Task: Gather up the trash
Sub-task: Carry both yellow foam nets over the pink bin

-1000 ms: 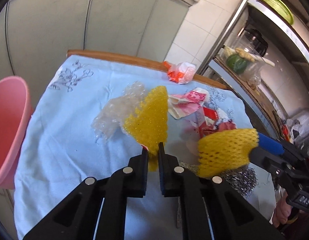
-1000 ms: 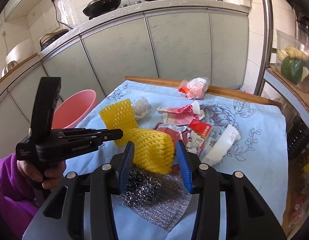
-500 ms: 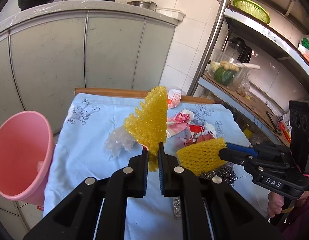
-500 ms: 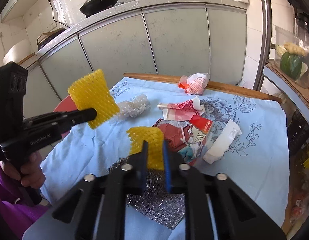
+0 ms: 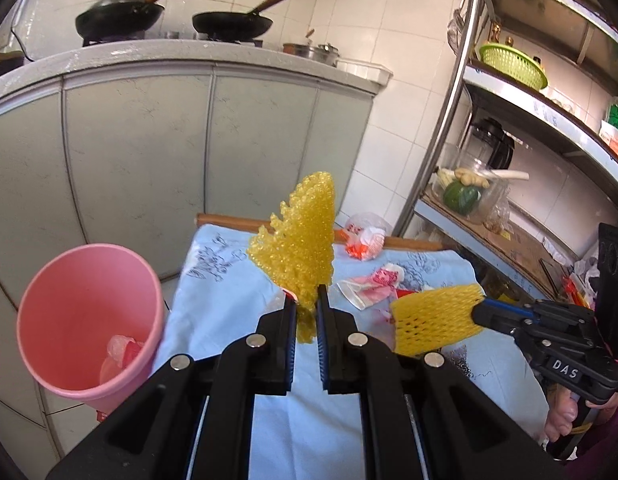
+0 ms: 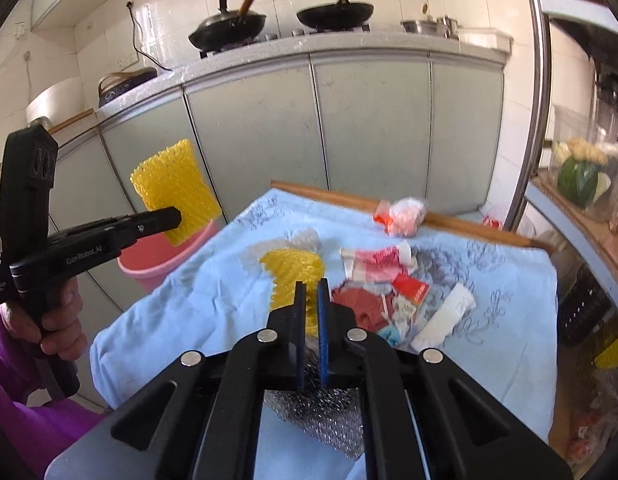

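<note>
Between the fingers of the left gripper (image 5: 307, 312) a yellow foam net (image 5: 299, 248) stands pinched, with the pink bin (image 5: 89, 320) just to their left and lower. The right gripper (image 6: 312, 300) is clamped on a second yellow net (image 6: 293, 276) above the blue cloth (image 6: 189, 320). To do this well, I'd carry each net fully over the bin's mouth before letting go. Count: two nets, one bin, two woks; several wrappers and a silver sheet remain beyond the right fingers.
</note>
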`<action>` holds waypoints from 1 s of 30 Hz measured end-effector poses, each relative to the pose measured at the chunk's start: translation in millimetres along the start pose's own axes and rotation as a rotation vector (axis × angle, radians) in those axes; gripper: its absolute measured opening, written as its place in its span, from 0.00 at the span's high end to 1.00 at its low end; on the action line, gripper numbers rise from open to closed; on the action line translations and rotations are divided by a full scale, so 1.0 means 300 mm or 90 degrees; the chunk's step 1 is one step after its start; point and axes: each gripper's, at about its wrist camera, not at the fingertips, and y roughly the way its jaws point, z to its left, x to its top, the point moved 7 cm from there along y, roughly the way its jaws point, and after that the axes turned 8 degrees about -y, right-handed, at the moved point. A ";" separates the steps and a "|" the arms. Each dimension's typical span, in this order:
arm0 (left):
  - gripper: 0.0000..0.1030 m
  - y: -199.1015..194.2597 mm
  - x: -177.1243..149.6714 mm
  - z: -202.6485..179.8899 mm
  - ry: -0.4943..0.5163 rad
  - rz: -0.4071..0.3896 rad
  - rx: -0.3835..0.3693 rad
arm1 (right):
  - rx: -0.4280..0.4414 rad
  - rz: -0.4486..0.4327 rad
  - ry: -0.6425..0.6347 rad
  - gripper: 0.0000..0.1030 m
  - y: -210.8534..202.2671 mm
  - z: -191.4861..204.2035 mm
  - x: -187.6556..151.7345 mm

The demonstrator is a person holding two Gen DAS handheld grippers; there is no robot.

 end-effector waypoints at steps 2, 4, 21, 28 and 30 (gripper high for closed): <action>0.92 -0.027 0.018 0.015 -0.002 -0.016 0.011 | 0.003 -0.020 -0.010 0.95 -0.013 0.015 0.037; 0.92 -0.056 0.037 0.029 -0.002 -0.032 0.023 | 0.006 -0.038 -0.021 0.95 -0.018 0.034 0.074; 0.92 -0.266 0.125 0.312 -0.061 -0.137 0.156 | 0.096 -0.123 -0.112 0.94 0.096 0.327 0.366; 0.92 -0.271 0.099 0.480 -0.105 -0.132 0.211 | 0.136 -0.110 -0.148 0.95 0.230 0.470 0.419; 0.92 -0.260 0.079 0.534 -0.120 -0.125 0.230 | 0.146 -0.102 -0.156 0.95 0.282 0.512 0.427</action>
